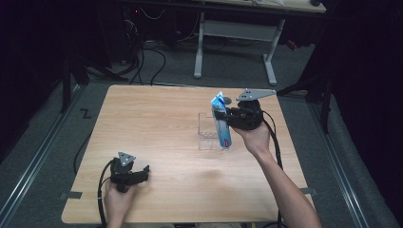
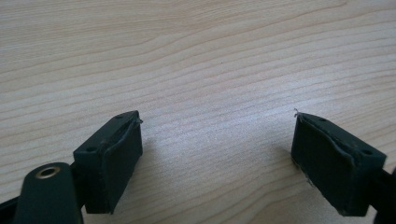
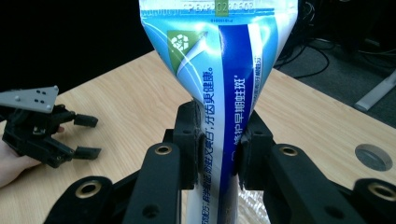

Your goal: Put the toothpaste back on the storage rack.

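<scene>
Surface: light wood-grain surface (image 1: 161, 137), centre of the high view, mostly bare; a small dark zigzag mark sat near its upper-left edge.
Room: dark all round; grey floor (image 1: 57, 142) with a metal rail along the left and right of the frame; a white-legged desk (image 1: 237, 33) stood at the top centre, with black cables trailing on the floor at the upper left.
Clear box: small transparent plastic box (image 1: 207, 135) stood on the surface right of centre, just beside and partly behind the tube's lower end.
Right gripper: right gripper (image 1: 223, 115) was at the centre-right of the high view, held in a hand from the lower right, with its grey plate on top.
Right fingers: closed tight on the toothpaste tube (image 3: 219, 93); in the right gripper view both pads pinched the tube's flat body from either side, squeezing it narrow at the middle.
Tube: blue-and-white with a green recycling mark; upright, crimped end up, cap end down over the clear box; whether the cap touched the box or surface I could not tell.
Left gripper: left gripper (image 1: 142, 172) was at the lower left of the high view, low over the surface in the person's hand.
Left fingers: fingers (image 2: 114, 158) wide apart, bare wood between them, holding nothing.
</scene>
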